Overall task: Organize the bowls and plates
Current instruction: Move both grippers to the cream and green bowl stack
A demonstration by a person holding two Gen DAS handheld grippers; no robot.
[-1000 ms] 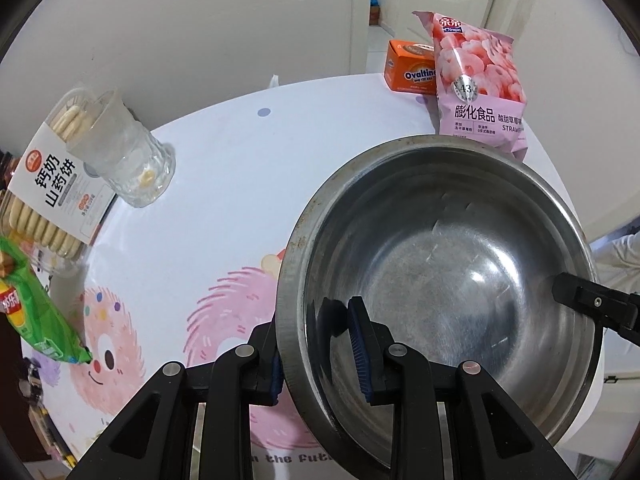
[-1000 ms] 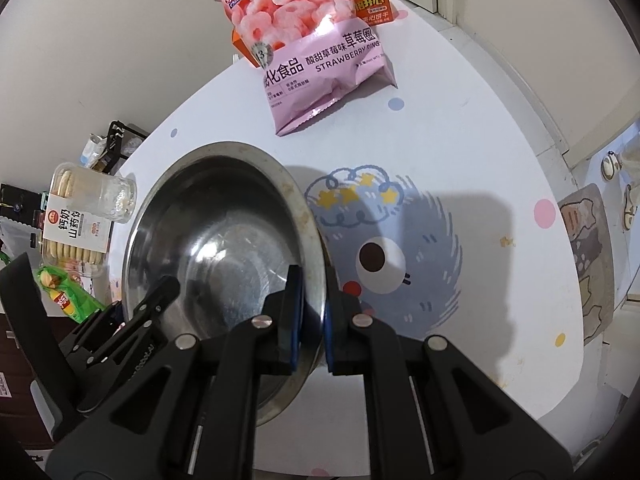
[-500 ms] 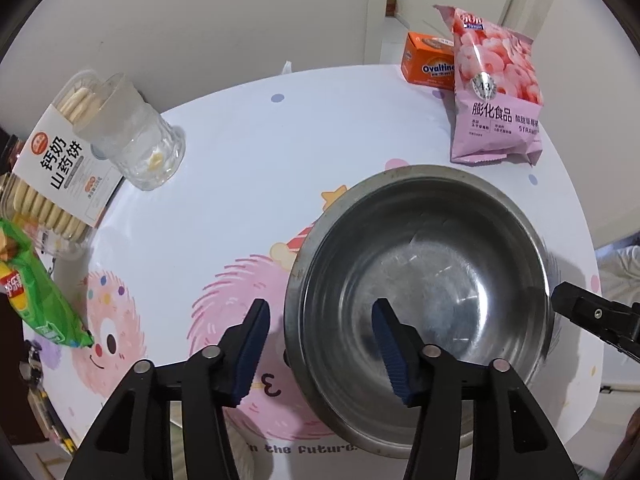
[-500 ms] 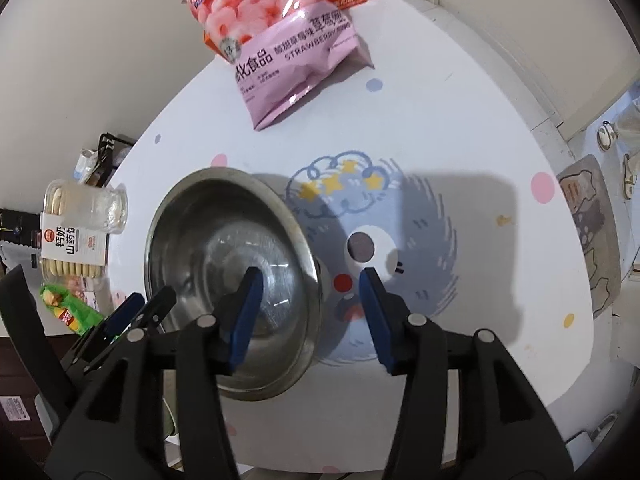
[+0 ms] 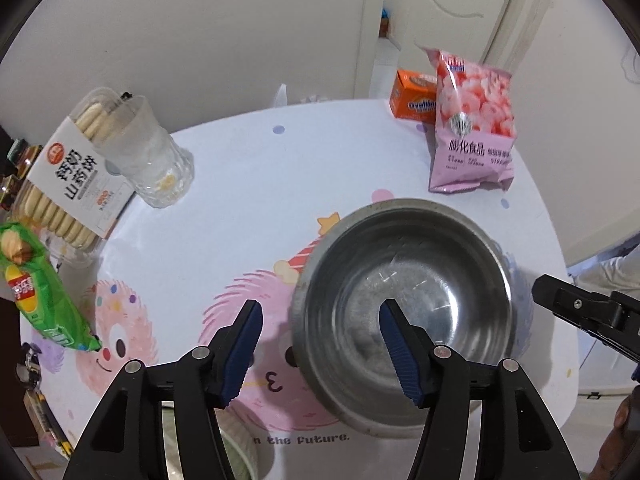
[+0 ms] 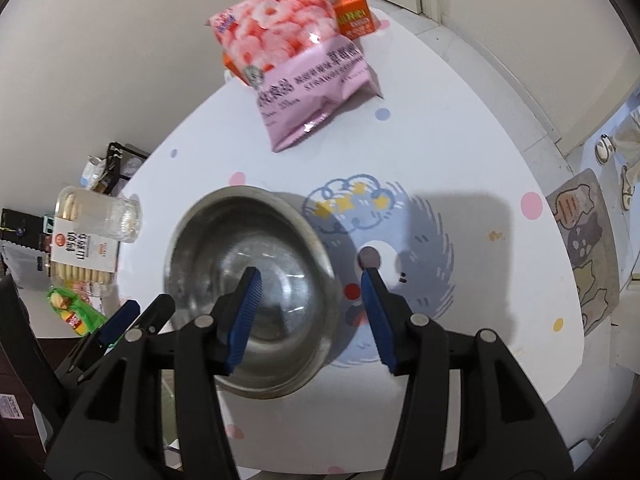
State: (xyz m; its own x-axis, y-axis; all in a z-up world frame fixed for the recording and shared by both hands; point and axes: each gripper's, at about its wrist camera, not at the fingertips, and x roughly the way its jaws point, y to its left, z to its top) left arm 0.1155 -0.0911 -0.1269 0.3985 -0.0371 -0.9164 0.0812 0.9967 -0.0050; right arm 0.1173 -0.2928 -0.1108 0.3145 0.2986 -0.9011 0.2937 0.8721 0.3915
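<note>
A steel bowl (image 5: 408,280) stands upright and empty on the round white table (image 5: 256,184) with cartoon prints. It also shows in the right wrist view (image 6: 248,264). My left gripper (image 5: 320,324) is open, raised above the bowl's near left rim, holding nothing. My right gripper (image 6: 310,292) is open, raised above the bowl's right rim, holding nothing. The right gripper's tip shows at the right edge of the left wrist view (image 5: 560,300).
A pink snack bag (image 5: 472,128) and an orange box (image 5: 412,100) lie at the table's far side. A glass cup (image 5: 156,160), a biscuit pack (image 5: 68,176) and a green snack bag (image 5: 36,288) sit at the left edge.
Both grippers were shut on the bowl's rim a second ago. They have opened, let the bowl go on the table and pulled up and back.
</note>
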